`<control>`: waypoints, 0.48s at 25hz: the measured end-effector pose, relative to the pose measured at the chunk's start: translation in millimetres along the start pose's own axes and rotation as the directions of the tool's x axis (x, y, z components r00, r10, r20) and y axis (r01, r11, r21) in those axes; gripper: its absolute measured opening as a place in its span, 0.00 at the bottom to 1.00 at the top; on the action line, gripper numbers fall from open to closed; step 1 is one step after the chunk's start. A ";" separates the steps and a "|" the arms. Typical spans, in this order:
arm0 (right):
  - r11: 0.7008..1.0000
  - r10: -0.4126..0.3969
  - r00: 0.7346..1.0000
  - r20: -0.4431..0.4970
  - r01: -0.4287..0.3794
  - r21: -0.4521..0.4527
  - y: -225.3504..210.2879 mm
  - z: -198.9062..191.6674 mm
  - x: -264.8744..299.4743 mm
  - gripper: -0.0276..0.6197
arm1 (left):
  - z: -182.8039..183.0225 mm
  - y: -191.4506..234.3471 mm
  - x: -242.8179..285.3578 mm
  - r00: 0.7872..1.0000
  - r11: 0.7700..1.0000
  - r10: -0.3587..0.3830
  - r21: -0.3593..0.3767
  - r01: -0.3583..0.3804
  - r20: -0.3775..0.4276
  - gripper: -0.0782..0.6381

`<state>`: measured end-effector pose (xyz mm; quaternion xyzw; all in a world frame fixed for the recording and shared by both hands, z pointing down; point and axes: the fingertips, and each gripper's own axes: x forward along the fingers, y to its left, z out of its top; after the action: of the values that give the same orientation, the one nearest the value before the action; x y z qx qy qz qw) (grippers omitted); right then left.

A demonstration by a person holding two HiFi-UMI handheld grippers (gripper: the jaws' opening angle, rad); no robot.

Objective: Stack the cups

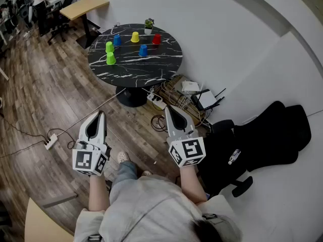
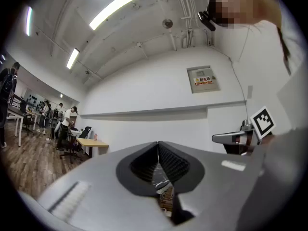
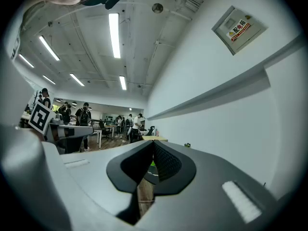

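1. On the black table (image 1: 151,72), far from both grippers, stand two green cups (image 1: 110,58), two blue cups (image 1: 143,50), a yellow cup (image 1: 135,37) and a red cup (image 1: 156,39).
2. Left gripper (image 1: 102,114) and right gripper (image 1: 168,108) are squeezed tight, holding nothing.
3. Cups look light and slippery; a soft pinch on the side should do.

head view: steep down | 2 gripper views: level | shared: far table (image 1: 146,70)

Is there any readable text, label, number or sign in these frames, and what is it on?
Label on the wall box: red characters on a yellow and white ground, too small and blurred to read.
Marker cubes: black-and-white square patterns only, no words or numbers.
No other text is visible.
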<state>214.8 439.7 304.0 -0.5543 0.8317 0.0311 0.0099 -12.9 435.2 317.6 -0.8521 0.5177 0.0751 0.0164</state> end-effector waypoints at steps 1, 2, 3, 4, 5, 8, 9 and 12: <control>1.000 0.000 1.000 0.000 0.000 0.002 0.3 -0.2 3.0 0.05 | 0.4 2.2 1.8 1.000 1.000 0.000 0.000 0.000 0.000 0.19; 1.000 -0.001 1.000 0.001 0.001 0.003 0.7 -0.4 6.1 0.05 | 0.7 4.6 3.7 1.000 1.000 -0.001 0.001 0.001 -0.001 0.19; 1.000 -0.001 1.000 0.001 0.001 0.004 0.9 -0.5 9.6 0.05 | 0.9 7.4 5.9 1.000 1.000 -0.002 0.001 0.002 -0.001 0.19; 1.000 -0.002 1.000 0.002 0.002 0.005 1.2 -0.5 13.6 0.05 | 0.9 10.6 8.5 1.000 1.000 -0.003 0.002 0.003 0.000 0.19; 1.000 -0.004 1.000 0.002 0.004 0.004 1.3 -0.4 18.1 0.05 | 1.0 14.1 11.4 1.000 1.000 -0.004 0.002 0.004 0.000 0.19; 1.000 -0.007 1.000 0.001 0.007 -0.001 1.8 -0.9 33.7 0.05 | 1.8 26.3 21.9 1.000 1.000 -0.009 0.004 0.009 0.001 0.19; 1.000 -0.008 1.000 0.000 0.008 -0.003 1.7 -1.2 39.7 0.05 | 1.9 30.7 26.0 1.000 1.000 -0.010 0.004 0.010 0.002 0.19; 1.000 -0.010 1.000 0.006 0.010 -0.007 1.8 -0.5 60.5 0.05 | 1.5 46.1 40.7 1.000 1.000 -0.016 0.004 0.016 0.007 0.19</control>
<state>189.8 384.6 301.5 -0.5583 0.8288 0.0359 0.0106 -35.4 378.2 312.5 -0.8558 0.5111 0.0769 0.0202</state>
